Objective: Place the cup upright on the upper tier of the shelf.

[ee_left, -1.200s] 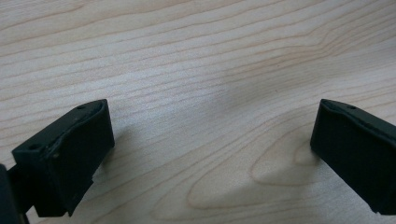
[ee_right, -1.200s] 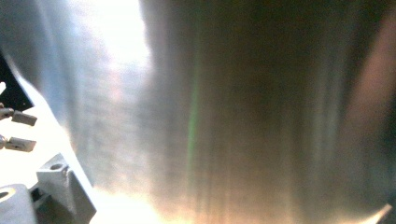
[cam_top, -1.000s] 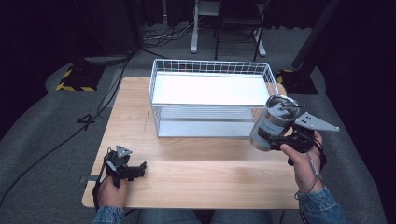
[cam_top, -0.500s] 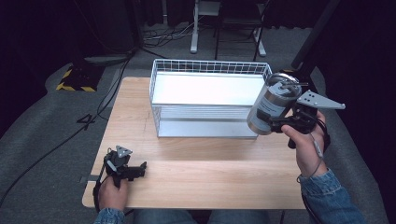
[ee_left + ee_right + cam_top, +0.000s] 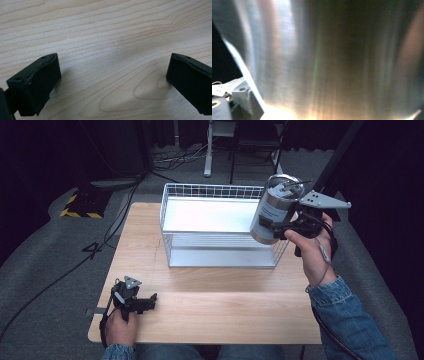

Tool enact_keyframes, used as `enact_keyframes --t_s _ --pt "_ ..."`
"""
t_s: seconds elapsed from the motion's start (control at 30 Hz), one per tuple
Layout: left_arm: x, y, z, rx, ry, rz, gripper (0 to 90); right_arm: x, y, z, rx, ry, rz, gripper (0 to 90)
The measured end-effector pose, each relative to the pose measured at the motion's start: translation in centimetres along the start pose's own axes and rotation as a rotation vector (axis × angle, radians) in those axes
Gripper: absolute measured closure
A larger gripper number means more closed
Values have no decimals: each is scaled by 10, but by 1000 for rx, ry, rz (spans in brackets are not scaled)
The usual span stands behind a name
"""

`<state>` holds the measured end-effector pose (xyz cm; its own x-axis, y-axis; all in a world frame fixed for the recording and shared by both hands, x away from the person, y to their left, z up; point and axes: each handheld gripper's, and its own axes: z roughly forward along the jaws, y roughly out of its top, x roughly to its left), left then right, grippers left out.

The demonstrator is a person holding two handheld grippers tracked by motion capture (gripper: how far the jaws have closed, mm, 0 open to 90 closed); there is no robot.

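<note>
— Type of premises?
— A studio or lab set-up: one wooden table (image 5: 210, 305) on grey carpet (image 5: 45, 265), dark surroundings.
— Supporting evidence?
— Cables (image 5: 115, 227) trail across the floor; yellow-black hazard tape (image 5: 80, 213) marks a floor plate; equipment stands (image 5: 212, 147) behind.

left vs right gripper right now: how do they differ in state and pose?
The left gripper is open and holds nothing; the right gripper is shut on the steel canister. The left gripper rests low on the wooden table near its front left corner; the right gripper is raised in the air by the wire basket. Both are black, hand-held, with a grey plate on top.
</note>
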<state>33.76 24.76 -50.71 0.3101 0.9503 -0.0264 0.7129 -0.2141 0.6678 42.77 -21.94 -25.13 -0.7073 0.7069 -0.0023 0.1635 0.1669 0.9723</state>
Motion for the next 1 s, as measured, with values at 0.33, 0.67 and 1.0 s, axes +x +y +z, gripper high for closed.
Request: enact_keyframes --t_s 0.33,0.67,1.0 --pt "0 0 0 0 0 0 0 1 13 35 -20 -3 -2 36" --pt "0 0 0 0 0 1 0 -4 16 70 -44 -20 11 36" --pt "0 0 0 1 1 2 0 -9 12 95 -28 -32 11 36"
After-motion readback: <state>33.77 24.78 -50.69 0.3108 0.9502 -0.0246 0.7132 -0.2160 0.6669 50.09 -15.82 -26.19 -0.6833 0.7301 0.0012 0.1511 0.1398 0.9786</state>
